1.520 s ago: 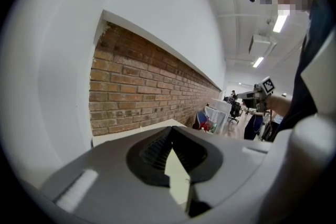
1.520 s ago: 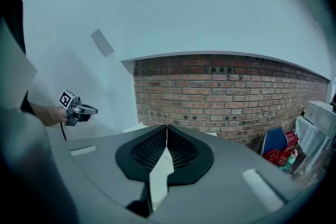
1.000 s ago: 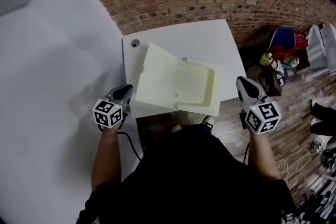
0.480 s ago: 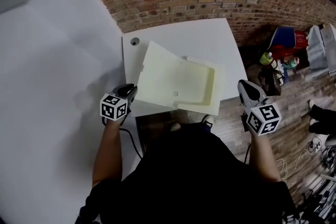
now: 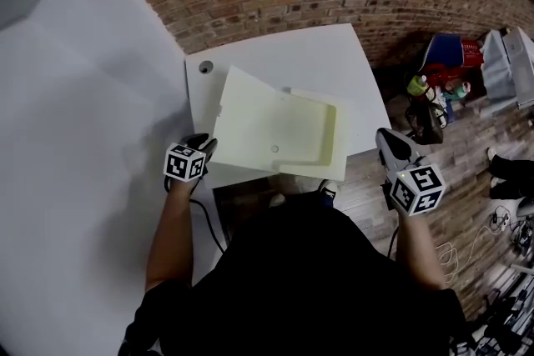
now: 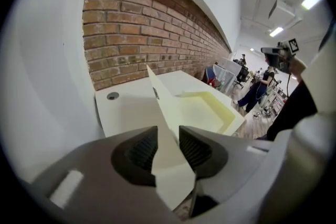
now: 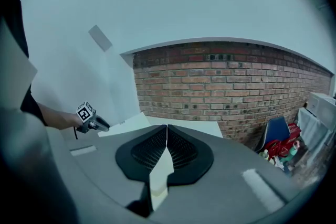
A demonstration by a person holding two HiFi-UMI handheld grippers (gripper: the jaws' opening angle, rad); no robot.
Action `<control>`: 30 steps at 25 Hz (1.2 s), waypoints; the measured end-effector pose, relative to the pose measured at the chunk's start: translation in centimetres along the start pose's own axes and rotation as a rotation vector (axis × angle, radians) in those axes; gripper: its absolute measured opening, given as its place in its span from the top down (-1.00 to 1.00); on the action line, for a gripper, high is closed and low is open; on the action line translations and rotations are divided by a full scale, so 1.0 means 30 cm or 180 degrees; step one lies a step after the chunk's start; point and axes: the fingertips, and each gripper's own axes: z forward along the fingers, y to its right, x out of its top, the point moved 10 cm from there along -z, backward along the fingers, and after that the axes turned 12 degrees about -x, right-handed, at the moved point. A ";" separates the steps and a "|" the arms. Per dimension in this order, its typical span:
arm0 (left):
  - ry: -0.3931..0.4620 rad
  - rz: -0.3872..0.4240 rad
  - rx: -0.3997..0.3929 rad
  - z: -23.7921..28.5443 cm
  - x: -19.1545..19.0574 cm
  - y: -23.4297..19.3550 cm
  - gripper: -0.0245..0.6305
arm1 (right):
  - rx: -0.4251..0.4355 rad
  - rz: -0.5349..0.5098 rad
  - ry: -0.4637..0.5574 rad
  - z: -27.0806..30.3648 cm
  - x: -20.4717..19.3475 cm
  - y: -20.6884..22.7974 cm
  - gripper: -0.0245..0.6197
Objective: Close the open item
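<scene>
Closing not yet done: at left, our left tongs [image 5: 204, 146], jaws released and just now opening, sit at the near left corner of the pale yellow hinged box [image 5: 279, 129] on the white bench [image 5: 284, 54]. The raised lid [image 5: 249, 117] lines up edge-on in their gap, neither pad pressing on it. The lid slants up at the left of the shallow tray [image 5: 321, 129], so we judge the whole swing down remains. At right, our right tongs [image 5: 385, 137], clenched and empty, hang off the bench's right edge, well apart from the box
</scene>
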 end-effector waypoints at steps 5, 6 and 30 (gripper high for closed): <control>-0.0118 -0.0117 -0.0099 0.047 -0.015 -0.020 0.65 | -0.0026 0.0006 -0.0045 0.003 -0.008 0.008 0.90; -0.0138 -0.0144 -0.0119 0.054 -0.018 -0.021 0.66 | -0.0026 0.0009 -0.0055 0.004 -0.010 0.009 0.90; 0.0562 -0.0851 0.0129 0.029 -0.098 -0.026 0.90 | 0.0083 -0.0013 -0.0122 0.032 -0.025 0.036 0.90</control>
